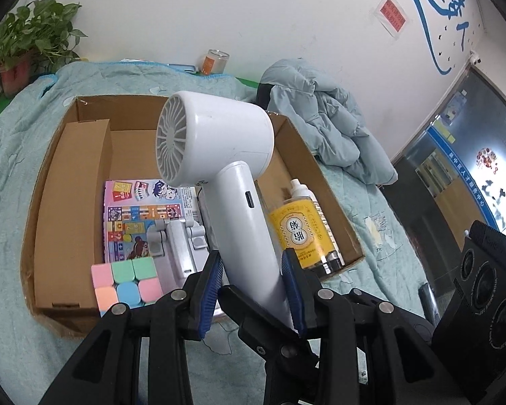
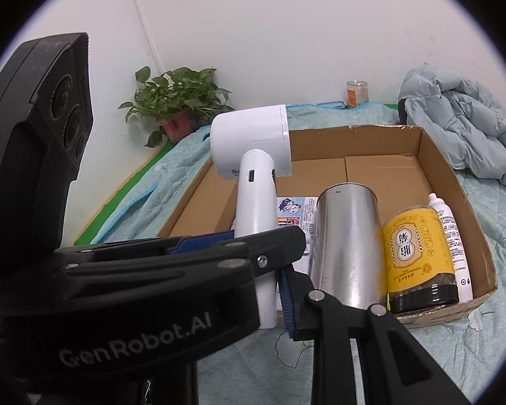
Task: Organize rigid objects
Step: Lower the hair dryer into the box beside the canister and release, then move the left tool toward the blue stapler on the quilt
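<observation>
- My left claw [image 1: 253, 290] is clamped on the lower handle of the white hair dryer [image 1: 219, 155]; both blue pads press the handle's sides.
- The dryer is held above the cardboard box [image 1: 67, 182], handle as long axis rising up and away from the claw, slightly tilted. Its barrel lies crosswise at the top, rear grille toward the left wrist camera, nozzle end pointing away to the right.
- My right claw [image 2: 334, 303] is closed on a metal cylinder [image 2: 347, 246], which stands upright over the box's near edge; only one blue pad is visible against it.
- Inside the box: a pastel puzzle cube [image 1: 124, 280], a colourful game box [image 1: 141, 216], a yellow-labelled jar [image 2: 418, 256] and a white spray bottle [image 2: 452, 236], both lying lengthwise.
- The box rests on a light blue quilt [image 1: 10, 175].
</observation>
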A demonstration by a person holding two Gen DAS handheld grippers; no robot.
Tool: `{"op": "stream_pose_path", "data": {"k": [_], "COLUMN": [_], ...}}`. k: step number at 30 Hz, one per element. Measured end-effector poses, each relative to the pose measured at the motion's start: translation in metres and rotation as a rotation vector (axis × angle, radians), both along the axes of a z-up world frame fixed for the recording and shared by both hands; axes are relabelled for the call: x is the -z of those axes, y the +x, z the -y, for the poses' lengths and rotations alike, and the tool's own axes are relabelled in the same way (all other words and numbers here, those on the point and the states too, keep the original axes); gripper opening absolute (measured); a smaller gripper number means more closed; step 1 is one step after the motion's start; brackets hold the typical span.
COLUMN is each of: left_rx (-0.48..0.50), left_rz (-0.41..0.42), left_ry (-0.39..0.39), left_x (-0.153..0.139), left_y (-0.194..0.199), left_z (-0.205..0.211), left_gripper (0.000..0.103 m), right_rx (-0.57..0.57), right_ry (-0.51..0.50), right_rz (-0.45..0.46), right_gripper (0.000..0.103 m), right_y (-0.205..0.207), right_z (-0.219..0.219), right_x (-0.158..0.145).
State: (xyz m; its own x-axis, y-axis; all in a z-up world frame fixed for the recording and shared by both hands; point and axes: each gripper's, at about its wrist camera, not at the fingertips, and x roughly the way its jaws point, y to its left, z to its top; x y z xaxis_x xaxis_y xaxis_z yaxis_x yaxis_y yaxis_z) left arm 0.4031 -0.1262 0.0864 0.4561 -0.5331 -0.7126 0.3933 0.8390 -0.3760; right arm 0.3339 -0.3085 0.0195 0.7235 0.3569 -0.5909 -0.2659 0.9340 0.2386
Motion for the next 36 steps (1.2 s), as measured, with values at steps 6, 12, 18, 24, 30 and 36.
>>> {"op": "stream_pose_path", "data": {"k": [6,12,18,24,30,36], "left_rx": [-0.010,-0.007,0.019,-0.048,-0.153,-0.217], "left_rz": [-0.091,-0.162,-0.137,0.035,0.303,0.391], "left_ry": [0.036,0.058,0.082,0.069,0.110,0.147], "left_x": [0.026,0.054,0.054,0.020,-0.014,-0.033], "left_y": [0.022,0.040,0.039,0.008,-0.052,-0.096], "left_z": [0.008,0.013,0.019,-0.011,-0.038,-0.063], "left_gripper": [0.033,0.034,0.060,0.076,0.102,0.103], "right_rx": [0.004,0.027,0.045,0.071,0.126,0.157], "right_ry": [0.012,0.010,0.007,0.016,-0.034,-0.082], "right_rz": [-0.068,-0.127,-0.146,-0.034,0.031,0.046], "right_gripper": [0.024,0.025,0.025,0.080,0.084,0.084], "right_y": [0.019,0.028,0.033,0.010,-0.016,-0.034], "right_z": [0.000,0.001,0.003,0.013,0.019,0.020], "right_x": [0.014,0.029,0.040,0.028,0.028,0.027]}}
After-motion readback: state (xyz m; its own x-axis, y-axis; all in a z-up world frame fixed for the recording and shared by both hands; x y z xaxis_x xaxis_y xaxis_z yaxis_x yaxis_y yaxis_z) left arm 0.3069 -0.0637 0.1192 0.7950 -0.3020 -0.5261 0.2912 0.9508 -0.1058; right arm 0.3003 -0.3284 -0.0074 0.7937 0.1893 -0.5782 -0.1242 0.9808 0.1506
